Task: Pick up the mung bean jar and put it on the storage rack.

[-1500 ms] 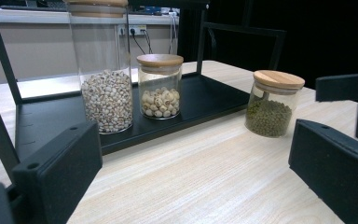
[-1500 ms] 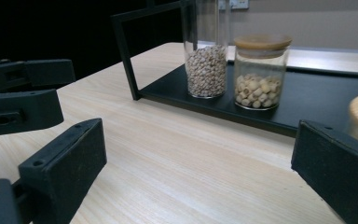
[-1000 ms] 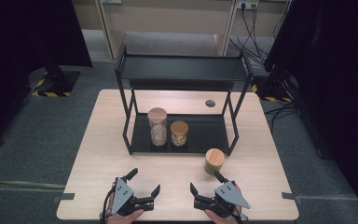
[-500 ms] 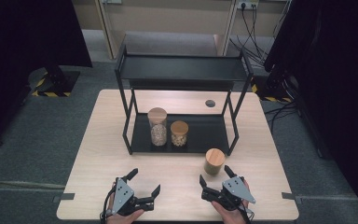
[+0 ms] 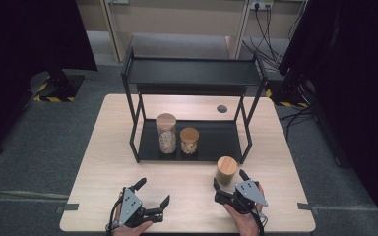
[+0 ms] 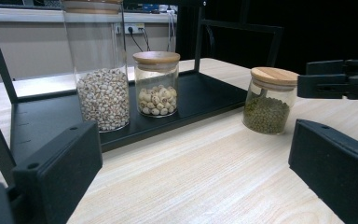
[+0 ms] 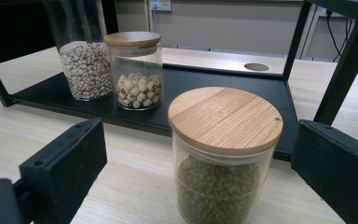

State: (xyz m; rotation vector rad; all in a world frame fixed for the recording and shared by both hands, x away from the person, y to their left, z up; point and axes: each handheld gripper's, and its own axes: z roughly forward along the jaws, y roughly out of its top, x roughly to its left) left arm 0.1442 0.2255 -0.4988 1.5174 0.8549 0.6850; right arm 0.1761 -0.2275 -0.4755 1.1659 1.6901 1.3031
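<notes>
Right gripper [image 5: 229,183], lower right of the high view: jaws spread wide, grasping nothing, lined up on the green-bean jar [image 5: 226,169] standing on the table [image 5: 103,162] just before the rack [image 5: 216,142]. Left gripper [image 5: 152,194], lower left: jaws released, empty. Two jars sit on the rack's bottom shelf.

I count three clear glass jars with round bamboo lids — one tall jar of small pale grains [image 5: 166,133], one short jar of large pale beans [image 5: 189,141], one short jar of green beans [image 5: 226,170]. One black metal two-tier shelf rack [image 5: 192,73] — and one light wooden table [image 5: 98,162]. My two black two-jaw grippers: left gripper [image 5: 152,199], right gripper [image 5: 229,179].
</notes>
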